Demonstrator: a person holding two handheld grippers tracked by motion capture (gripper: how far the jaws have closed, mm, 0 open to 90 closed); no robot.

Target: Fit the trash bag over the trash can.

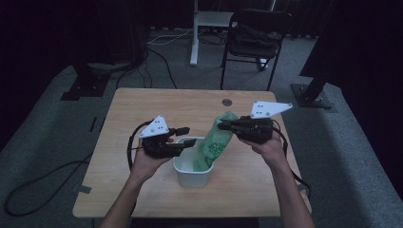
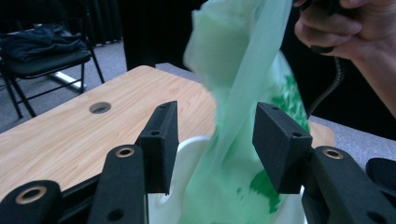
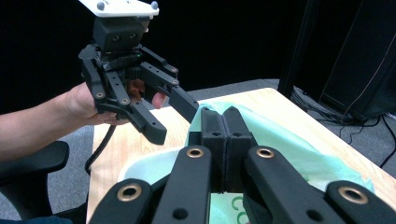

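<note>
1. The right gripper [image 1: 222,125] has its jaws pressed together on the top edge of a thin, translucent green plastic bag with darker green print [image 1: 216,142]; in the right gripper view the two pads [image 3: 226,135] meet with the green film pinched between them.
2. The left gripper [image 1: 186,136] is held wide open with nothing in it. In the left gripper view its two black pads [image 2: 161,144] stand well apart, with the hanging bag [image 2: 243,140] seen through the gap between them.
3. The bag hangs stretched from the right gripper, slanting down and to the left, and its lower end sits inside a small white rectangular plastic bin [image 1: 189,175].
4. The bin stands upright on the light wooden bench [image 1: 142,109], near its front edge and between the two hands. The left gripper hovers just over the bin's far left rim.
5. Beyond the bag's lower end, I cannot tell what the bin holds.
6. Past the bench's far edge stands a black folding chair [image 1: 254,38] on the grey carpet.
</note>
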